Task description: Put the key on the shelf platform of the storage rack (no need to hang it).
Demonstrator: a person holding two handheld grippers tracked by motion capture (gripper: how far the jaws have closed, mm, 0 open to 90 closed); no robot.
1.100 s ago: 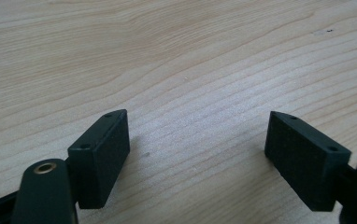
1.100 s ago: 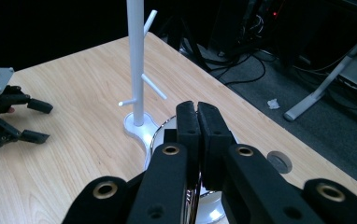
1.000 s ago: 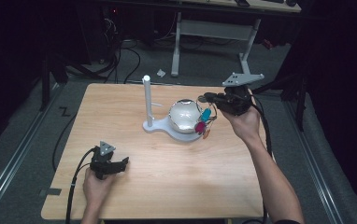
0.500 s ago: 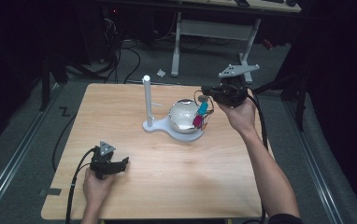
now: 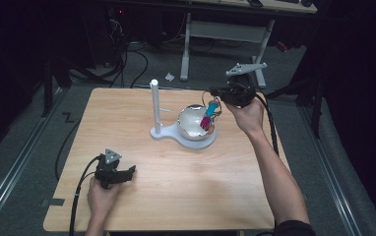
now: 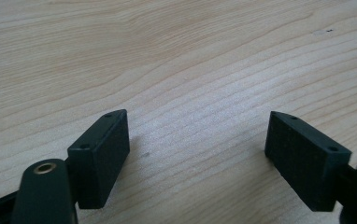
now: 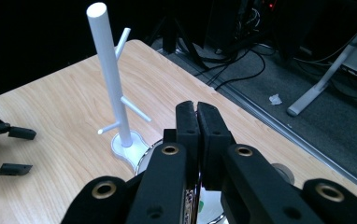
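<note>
A bunch of turquoise and pink pieces on a thin ring (image 5: pixel 208 116) hangs from my right gripper (image 5: pixel 212 93), which is shut on its top. The bunch dangles over the right side of a shiny metal bowl (image 5: pixel 192 125); I cannot tell whether it touches the rim. The bowl sits on the base of a white peg stand (image 5: pixel 155 105). In the right gripper view the jaws (image 7: pixel 196 116) are pressed together, with the stand (image 7: pixel 113 88) beyond them and the bowl's rim (image 7: pixel 145 156) below. My left gripper (image 5: pixel 126 173) rests on the table's front left, open and holding nothing (image 6: pixel 197 149).
The wooden table (image 5: pixel 127 123) has bare wood (image 6: pixel 190 56) under the left gripper. Behind its far edge are a desk frame (image 5: pixel 225 29) and floor cables (image 5: pixel 127 54). The left gripper (image 7: pixel 8 149) lies far off in the right gripper view.
My right gripper has risen and moved back and slightly left, lifting the colourful bunch from beside the bowl to over its right side. The left gripper has not moved.
</note>
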